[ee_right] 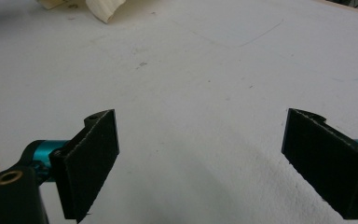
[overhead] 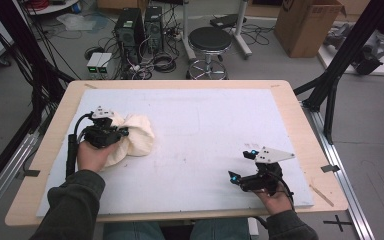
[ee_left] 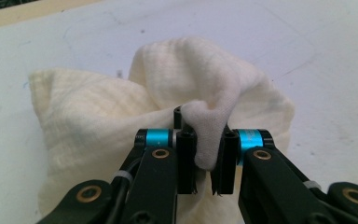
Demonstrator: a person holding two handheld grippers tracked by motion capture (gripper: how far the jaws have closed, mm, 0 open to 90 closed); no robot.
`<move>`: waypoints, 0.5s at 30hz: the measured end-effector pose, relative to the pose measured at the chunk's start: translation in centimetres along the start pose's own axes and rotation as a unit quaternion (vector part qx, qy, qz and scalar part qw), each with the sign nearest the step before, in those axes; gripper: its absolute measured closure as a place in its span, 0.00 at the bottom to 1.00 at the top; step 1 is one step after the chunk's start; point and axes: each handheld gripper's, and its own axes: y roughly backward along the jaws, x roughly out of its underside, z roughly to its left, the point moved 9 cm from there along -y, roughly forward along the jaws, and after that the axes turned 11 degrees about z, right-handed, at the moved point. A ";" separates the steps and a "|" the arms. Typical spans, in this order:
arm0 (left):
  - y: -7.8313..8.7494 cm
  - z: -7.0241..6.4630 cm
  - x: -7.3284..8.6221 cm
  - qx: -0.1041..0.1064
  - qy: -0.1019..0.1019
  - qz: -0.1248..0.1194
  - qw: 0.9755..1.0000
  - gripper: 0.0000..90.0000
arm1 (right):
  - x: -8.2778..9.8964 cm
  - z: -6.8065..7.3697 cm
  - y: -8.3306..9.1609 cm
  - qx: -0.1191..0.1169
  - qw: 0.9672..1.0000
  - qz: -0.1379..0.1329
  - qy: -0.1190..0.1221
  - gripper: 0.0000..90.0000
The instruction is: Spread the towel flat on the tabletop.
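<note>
At table's left, left hand-held gripper point(ee_left: 206, 161) pinching cloth point(ee_left: 168, 107).

- The cloth point(overhead: 132, 136) is cream, plain, with a faint woven crinkle in the left gripper view point(ee_left: 98, 116).
- The mat point(overhead: 200, 130) under the cloth is white, marked with thin grey scuffs.
- The table point(overhead: 45, 150) rim around the mat is pale wood.
- The left gripper point(ee_left: 205, 163), on the cloth, is black with bright blue bands and brass-coloured rivets.
- The right gripper point(ee_right: 200, 158), well apart from the cloth, is black with a blue band; a light grey plate point(overhead: 275, 155) sits on top.
- The sleeve point(overhead: 75, 200) near the cloth is dark olive grey.
</note>
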 end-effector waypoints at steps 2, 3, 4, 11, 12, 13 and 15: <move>0.2 -0.7 -0.5 0.007 -0.004 -0.008 1.000 0.92 | 0.0 0.0 0.0 0.000 1.000 0.000 0.000 0.11; 0.4 -1.1 -0.8 0.012 -0.007 -0.009 1.000 0.92 | 0.0 -0.1 0.0 0.002 1.000 0.000 0.002 0.11; 0.6 -1.9 -1.2 0.018 -0.013 -0.012 1.000 0.92 | 0.0 -0.1 0.0 0.003 1.000 0.000 0.001 0.11; 0.9 -4.8 -2.7 0.047 -0.038 -0.020 0.998 0.92 | 0.0 -0.1 0.2 0.002 1.000 -0.004 -0.001 0.11; 1.0 -5.4 -3.0 0.055 -0.040 -0.022 0.997 0.92 | 0.0 -0.1 0.2 0.003 1.000 -0.004 -0.001 0.11; 1.1 -6.5 -3.6 0.065 -0.048 -0.027 0.996 0.92 | 0.0 -0.1 0.2 0.004 1.000 -0.003 0.000 0.11; 1.2 -7.1 -3.9 0.071 -0.051 -0.030 0.996 0.92 | 0.0 -0.1 0.2 0.004 1.000 -0.003 0.000 0.11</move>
